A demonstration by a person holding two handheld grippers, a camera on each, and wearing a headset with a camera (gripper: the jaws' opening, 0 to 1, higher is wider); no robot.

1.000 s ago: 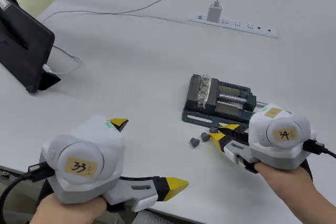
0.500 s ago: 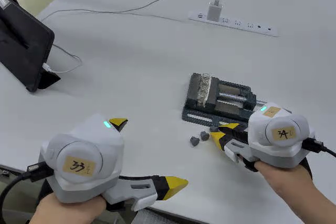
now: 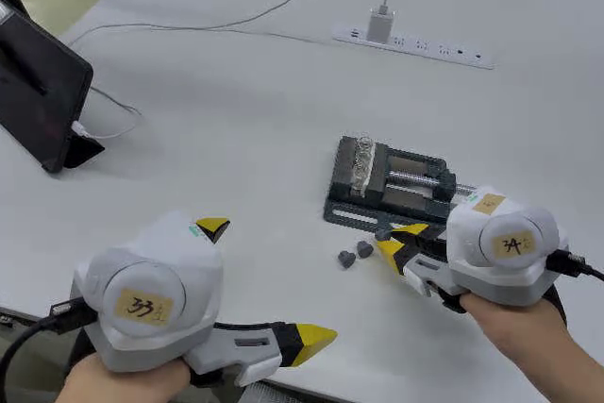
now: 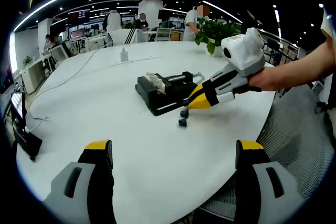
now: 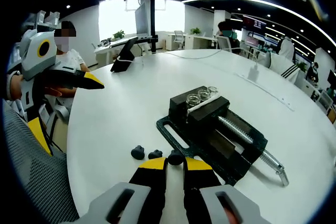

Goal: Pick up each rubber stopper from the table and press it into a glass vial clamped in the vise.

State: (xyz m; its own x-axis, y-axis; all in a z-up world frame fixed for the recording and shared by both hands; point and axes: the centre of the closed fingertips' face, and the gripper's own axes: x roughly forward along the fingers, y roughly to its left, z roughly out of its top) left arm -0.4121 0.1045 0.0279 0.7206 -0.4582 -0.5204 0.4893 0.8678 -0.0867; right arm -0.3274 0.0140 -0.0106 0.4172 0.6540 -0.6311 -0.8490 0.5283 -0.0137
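Barely any move since a second ago: right gripper [image 5: 176, 164] still low at the vise [image 3: 406, 197] front, jaws nearly together around one rubber stopper [image 5: 176, 156], clamped or not unclear. Other stoppers [image 3: 346, 259] beside it on desk [image 3: 236, 139]. Left gripper [image 3: 264, 280] wide open, empty. Glass vials [image 3: 363, 162] in vise.

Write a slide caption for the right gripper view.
Right gripper at one rubber stopper, two more beside it, vise with glass vials behind.
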